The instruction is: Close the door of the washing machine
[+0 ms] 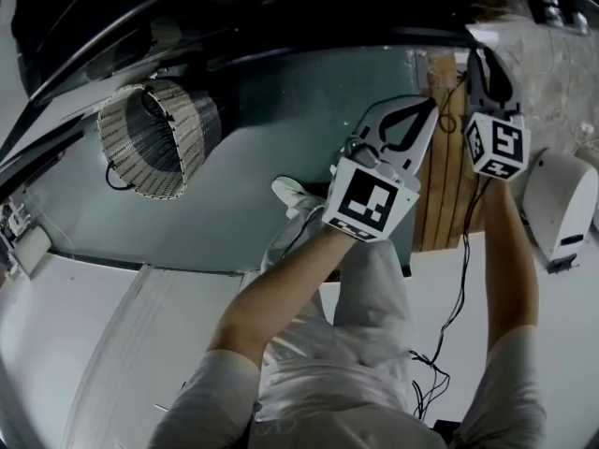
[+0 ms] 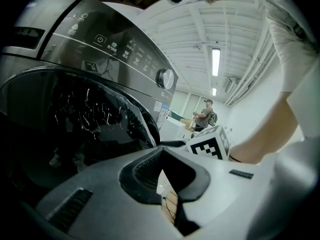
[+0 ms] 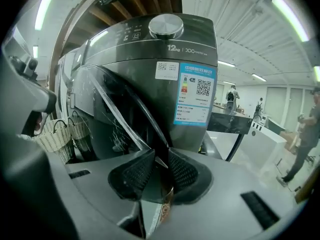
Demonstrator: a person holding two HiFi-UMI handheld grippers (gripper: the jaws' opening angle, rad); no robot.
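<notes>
The dark washing machine (image 1: 281, 7) fills the top of the head view. Its round glass door (image 3: 120, 114) stands partly open, and the rim runs in between the pads of my right gripper (image 3: 161, 166), which is shut on it. In the left gripper view the door (image 2: 85, 114) curves across the left, under the control panel and its dial (image 2: 165, 78). My left gripper (image 2: 161, 164) is shut with nothing between its jaws, right by the door's edge. Seen from the head, the left gripper (image 1: 423, 112) and right gripper (image 1: 482, 62) reach side by side toward the machine.
A wicker basket (image 1: 154, 138) lies on the floor left of the machine. A wooden pallet (image 1: 440, 176) and a white appliance (image 1: 562, 204) stand at the right. A black cable (image 1: 459, 288) hangs by my right arm. A person (image 2: 204, 115) stands far off.
</notes>
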